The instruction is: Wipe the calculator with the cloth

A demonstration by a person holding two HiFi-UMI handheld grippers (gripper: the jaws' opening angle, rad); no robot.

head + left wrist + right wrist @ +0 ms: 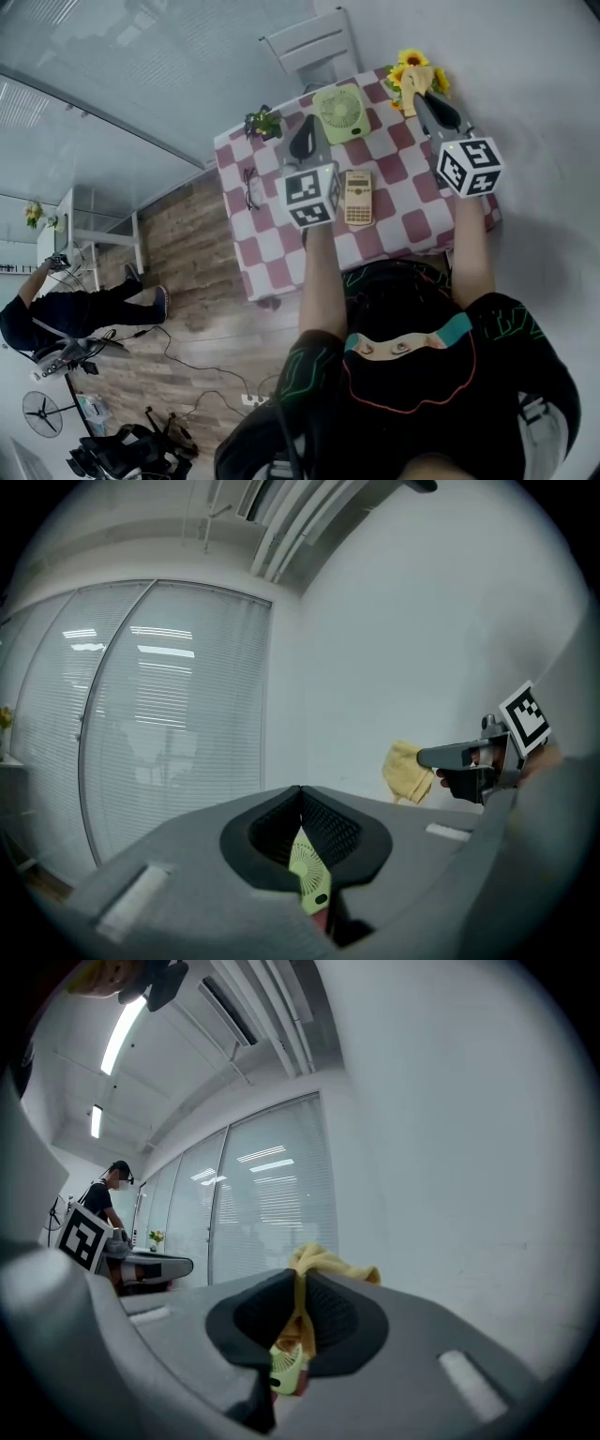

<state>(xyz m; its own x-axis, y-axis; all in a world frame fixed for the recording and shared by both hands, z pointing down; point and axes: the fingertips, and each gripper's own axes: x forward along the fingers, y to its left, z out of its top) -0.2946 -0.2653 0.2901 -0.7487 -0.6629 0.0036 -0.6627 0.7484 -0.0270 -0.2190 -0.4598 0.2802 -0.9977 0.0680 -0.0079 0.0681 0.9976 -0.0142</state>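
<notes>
The beige calculator [358, 198] lies flat on the red-and-white checked table [403, 220], between my two arms. My right gripper [424, 91] is held up over the table's far right corner, shut on a yellow cloth [415, 81]. In the right gripper view the cloth [323, 1263] bunches out past the closed tips of that gripper [298, 1283]. My left gripper [305, 133] hovers above the table left of the calculator, shut with nothing in it. In the left gripper view its tips [300, 794] meet, and the cloth [406, 771] hangs from the right gripper off to the right.
A green desk fan [341, 112] stands at the table's far middle. A small potted plant [263, 122] and glasses [251, 187] are on the left side, sunflowers [405, 64] at the far right corner. A white chair [314, 42] stands beyond. A person [56, 309] sits across the wooden floor.
</notes>
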